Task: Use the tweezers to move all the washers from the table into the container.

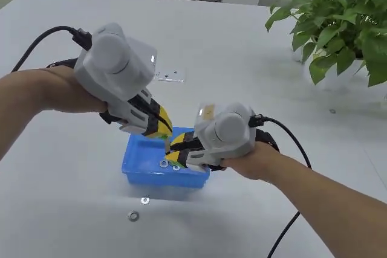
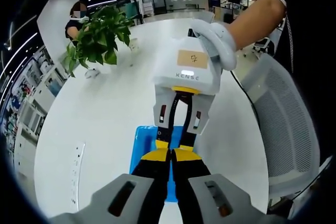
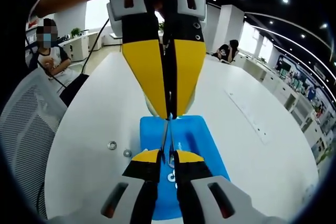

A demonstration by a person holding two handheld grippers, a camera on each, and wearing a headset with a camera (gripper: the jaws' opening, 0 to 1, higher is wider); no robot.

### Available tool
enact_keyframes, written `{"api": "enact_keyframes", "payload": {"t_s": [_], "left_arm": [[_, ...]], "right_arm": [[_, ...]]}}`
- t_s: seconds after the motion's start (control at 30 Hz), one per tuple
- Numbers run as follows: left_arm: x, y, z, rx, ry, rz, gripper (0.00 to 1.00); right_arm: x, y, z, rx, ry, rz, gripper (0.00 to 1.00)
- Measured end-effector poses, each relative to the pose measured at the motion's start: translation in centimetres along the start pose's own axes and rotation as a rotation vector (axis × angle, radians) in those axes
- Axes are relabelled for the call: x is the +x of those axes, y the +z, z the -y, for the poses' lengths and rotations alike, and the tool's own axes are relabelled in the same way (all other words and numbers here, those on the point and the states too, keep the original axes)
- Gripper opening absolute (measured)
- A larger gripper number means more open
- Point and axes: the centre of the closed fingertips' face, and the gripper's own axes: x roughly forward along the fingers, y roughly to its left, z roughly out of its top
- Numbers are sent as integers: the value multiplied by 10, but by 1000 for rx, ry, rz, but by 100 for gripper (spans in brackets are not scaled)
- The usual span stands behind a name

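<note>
Two washers (image 1: 133, 216) wait on the tabletop (image 1: 60, 209) on your side of your left claw (image 1: 164, 130) and right claw (image 1: 175, 153), at least two more lie in the container (image 1: 163, 178) beneath, and both claws pinch the tweezers (image 3: 167, 129).

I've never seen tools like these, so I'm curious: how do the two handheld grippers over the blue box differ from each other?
The left gripper sits higher, sloping down from the left; the right gripper lies lower and flatter, reaching in from the right. The right gripper bears an orange sticker; the left gripper's grey body shows none. Both have yellow-and-black jaws and seem closed on the thin tweezers above the blue container.
</note>
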Motion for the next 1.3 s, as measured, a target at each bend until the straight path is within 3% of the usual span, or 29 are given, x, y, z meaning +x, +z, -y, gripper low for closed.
{"api": "enact_keyframes", "payload": {"t_s": [0.47, 0.77, 1.3], "left_arm": [[-17, 1, 19, 10, 10, -13, 5], [-19, -2, 33, -1, -4, -15, 5], [-24, -9, 46, -13, 4, -23, 5]], "right_arm": [[-4, 15, -18, -39, 5, 9, 12], [-3, 16, -33, -44, 21, 11, 12], [1, 20, -50, -50, 35, 26, 12]]}}
